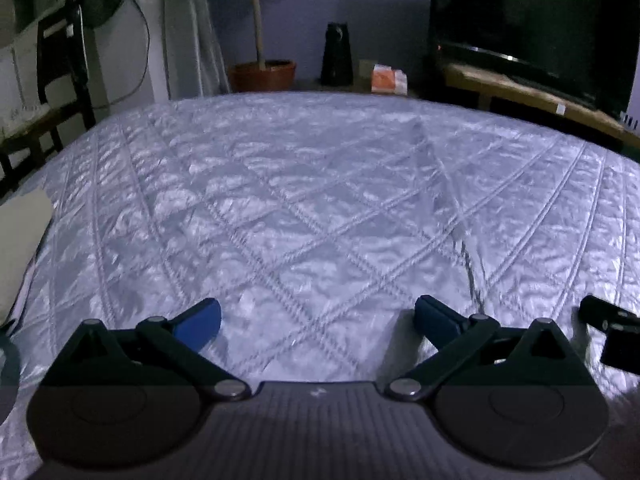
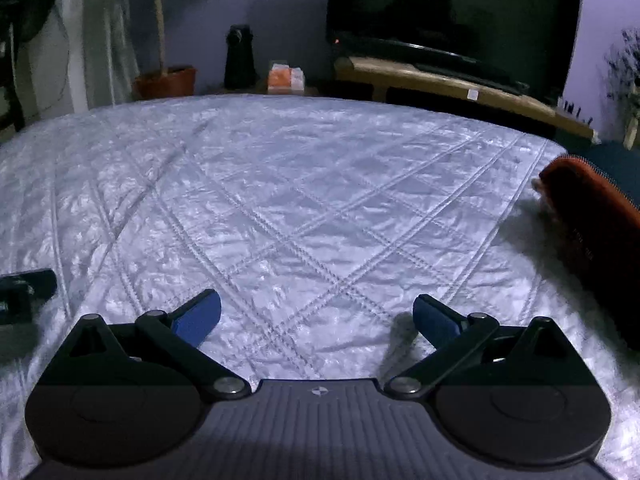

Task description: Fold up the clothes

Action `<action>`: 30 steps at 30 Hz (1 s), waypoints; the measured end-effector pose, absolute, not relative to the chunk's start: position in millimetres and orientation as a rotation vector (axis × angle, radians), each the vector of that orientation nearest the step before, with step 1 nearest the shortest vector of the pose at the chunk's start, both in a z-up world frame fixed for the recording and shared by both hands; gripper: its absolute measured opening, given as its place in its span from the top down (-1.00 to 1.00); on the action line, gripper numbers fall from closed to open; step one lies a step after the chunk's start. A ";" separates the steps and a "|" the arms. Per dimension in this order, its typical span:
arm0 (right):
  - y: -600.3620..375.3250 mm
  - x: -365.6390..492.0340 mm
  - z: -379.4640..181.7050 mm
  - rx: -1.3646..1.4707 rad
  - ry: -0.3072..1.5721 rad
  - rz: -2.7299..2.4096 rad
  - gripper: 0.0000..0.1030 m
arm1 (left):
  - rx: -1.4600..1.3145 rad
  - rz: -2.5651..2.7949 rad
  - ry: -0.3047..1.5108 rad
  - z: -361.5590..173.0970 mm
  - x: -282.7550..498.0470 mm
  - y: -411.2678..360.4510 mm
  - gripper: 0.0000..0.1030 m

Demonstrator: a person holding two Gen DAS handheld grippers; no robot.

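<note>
My left gripper (image 1: 318,318) is open, its blue fingertips wide apart just above the quilted silver-white bedspread (image 1: 304,208), holding nothing. My right gripper (image 2: 317,316) is open too, low over the same bedspread (image 2: 280,200), with nothing between its fingers. A dark red-orange garment or pouch with a zip edge (image 2: 592,224) lies at the right side of the bed, to the right of my right gripper. A pale folded cloth (image 1: 20,248) shows at the left edge of the left wrist view. Each gripper's tip shows in the other's view: the right one (image 1: 612,328), the left one (image 2: 24,292).
Beyond the bed's far edge stand a potted plant (image 1: 262,74), a dark speaker-like cylinder (image 1: 337,54), an orange box (image 1: 386,78) and a television (image 2: 452,16) on a wooden stand (image 2: 440,80). A dark chair (image 1: 52,100) is at the left.
</note>
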State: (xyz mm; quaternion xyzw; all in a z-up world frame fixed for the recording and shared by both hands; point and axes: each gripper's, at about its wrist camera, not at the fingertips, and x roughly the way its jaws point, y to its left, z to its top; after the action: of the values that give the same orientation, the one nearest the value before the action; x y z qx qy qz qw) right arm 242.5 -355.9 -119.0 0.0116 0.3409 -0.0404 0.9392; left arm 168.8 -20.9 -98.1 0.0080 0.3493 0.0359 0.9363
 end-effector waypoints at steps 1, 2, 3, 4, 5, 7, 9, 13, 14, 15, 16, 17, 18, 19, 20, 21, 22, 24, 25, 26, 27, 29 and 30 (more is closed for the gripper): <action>-356.4 243.8 -119.4 0.030 0.698 -0.082 -1.00 | 0.025 0.074 0.699 -98.9 169.1 -24.1 -1.00; -356.6 244.4 -119.7 0.033 0.699 -0.081 -1.00 | 0.029 0.073 0.696 -99.0 170.0 -26.3 -1.00; -356.7 244.8 -120.0 0.035 0.699 -0.080 -1.00 | 0.032 0.073 0.693 -99.1 170.8 -28.5 -1.00; -356.8 245.1 -120.2 0.036 0.700 -0.079 -1.00 | 0.025 0.069 0.694 -99.2 171.7 -28.0 -1.00; -356.9 244.8 -120.1 0.037 0.700 -0.079 -1.00 | 0.018 0.066 0.697 -99.4 172.6 -27.3 -1.00; -356.8 244.7 -120.1 0.036 0.700 -0.079 -1.00 | 0.008 0.061 0.699 -99.1 171.2 -26.5 -1.00; -357.2 244.8 -120.0 0.036 0.700 -0.079 -1.00 | 0.007 0.059 0.700 -99.5 172.5 -30.9 -1.00; -358.5 244.5 -119.4 0.037 0.700 -0.078 -1.00 | 0.002 0.060 0.700 -97.8 169.2 -29.8 -1.00; -358.5 244.5 -119.4 0.037 0.700 -0.079 -1.00 | 0.000 0.059 0.700 -97.8 167.0 -29.1 -1.00; -358.5 244.6 -119.5 0.037 0.700 -0.079 -1.00 | 0.000 0.058 0.700 -97.5 165.0 -29.3 -1.00; -358.5 244.6 -119.6 0.037 0.700 -0.079 -1.00 | -0.001 0.058 0.700 -97.2 163.1 -29.6 -1.00; -358.5 244.7 -119.6 0.037 0.700 -0.079 -1.00 | 0.001 0.057 0.700 -97.9 166.4 -23.4 -1.00; -358.4 244.7 -119.7 0.037 0.700 -0.079 -1.00 | 0.002 0.056 0.701 -98.6 170.1 -16.8 -1.00; -358.2 244.7 -119.7 0.037 0.700 -0.079 -1.00 | 0.004 0.055 0.701 -98.4 170.8 -15.2 -1.00; -358.1 244.8 -119.8 0.037 0.700 -0.079 -1.00 | 0.006 0.054 0.701 -98.1 171.4 -14.0 -1.00; -358.1 244.8 -119.8 0.037 0.700 -0.079 -1.00 | 0.007 0.053 0.701 -97.8 171.9 -12.7 -1.00; -358.1 244.8 -119.8 0.037 0.700 -0.079 -1.00 | 0.008 0.053 0.701 -98.1 172.1 -12.8 -1.00; -358.1 244.9 -119.9 0.037 0.700 -0.079 -1.00 | 0.007 0.053 0.701 -98.9 174.0 -8.9 -1.00; -358.1 244.9 -119.9 0.037 0.700 -0.079 -1.00 | 0.007 0.053 0.701 -99.2 174.1 -9.1 -1.00; -358.1 244.9 -119.9 0.037 0.700 -0.079 -1.00 | 0.007 0.053 0.701 -99.5 174.0 -9.6 -1.00; -358.1 244.9 -120.0 0.037 0.700 -0.079 -1.00 | 0.007 0.053 0.701 -99.7 174.0 -10.1 -1.00; -358.0 244.9 -120.0 0.037 0.700 -0.079 -1.00 | 0.007 0.053 0.701 -100.0 173.5 -11.0 -1.00; -358.1 245.0 -120.1 0.037 0.700 -0.079 -1.00 | 0.007 0.053 0.701 -100.0 173.0 -11.5 -1.00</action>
State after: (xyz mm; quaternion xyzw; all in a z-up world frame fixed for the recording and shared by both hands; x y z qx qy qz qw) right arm 245.0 -358.1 -120.1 0.0182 0.3426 -0.0388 0.9385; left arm 173.0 -11.5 -100.0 0.0034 0.3434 0.0262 0.9388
